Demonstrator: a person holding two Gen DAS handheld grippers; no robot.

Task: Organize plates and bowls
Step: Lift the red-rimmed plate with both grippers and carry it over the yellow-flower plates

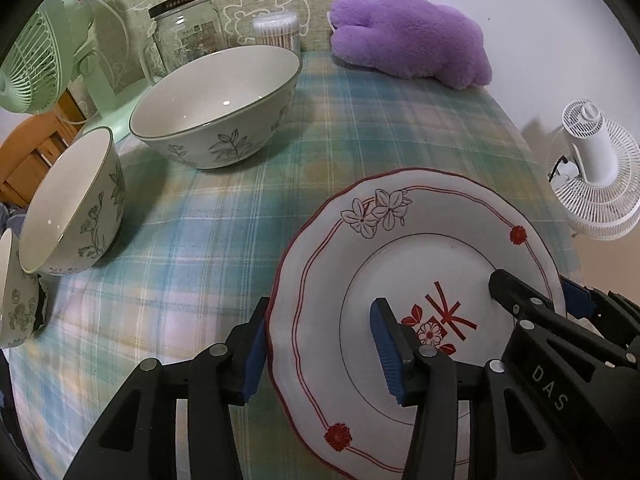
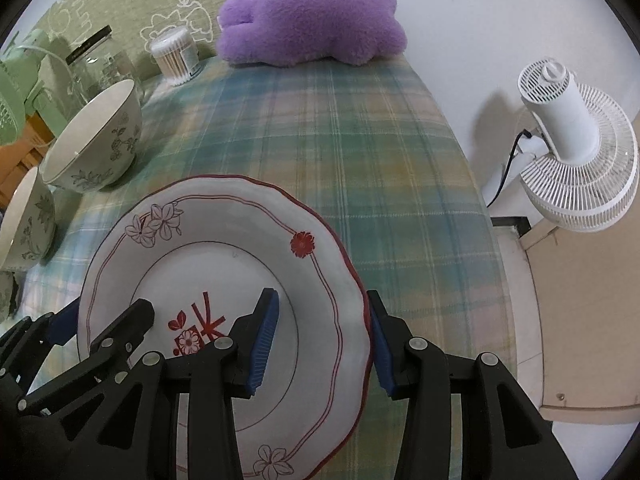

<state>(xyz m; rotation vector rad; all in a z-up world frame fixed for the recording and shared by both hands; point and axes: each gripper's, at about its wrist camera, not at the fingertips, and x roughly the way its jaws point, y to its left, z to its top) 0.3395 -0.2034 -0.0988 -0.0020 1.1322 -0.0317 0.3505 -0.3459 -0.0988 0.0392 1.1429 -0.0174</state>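
Observation:
A white plate with red trim and flower prints (image 1: pixel 400 280) lies on the plaid tablecloth; it also shows in the right wrist view (image 2: pixel 224 264). My left gripper (image 1: pixel 320 356) is open, its jaws straddling the plate's left rim without closing on it. My right gripper (image 2: pixel 320 344) is open, its jaws straddling the plate's right rim; it also shows in the left wrist view (image 1: pixel 536 292). A large floral bowl (image 1: pixel 216 108) stands at the back left. A smaller floral bowl (image 1: pixel 72 204) stands nearer, with a third bowl (image 1: pixel 16 296) at the left edge.
A glass jar (image 1: pixel 188 28), a cotton swab tub (image 1: pixel 278 30) and a green fan (image 1: pixel 44 64) stand at the back left. A purple plush toy (image 1: pixel 412 36) lies at the back. A white fan (image 1: pixel 596 168) stands beyond the table's right edge.

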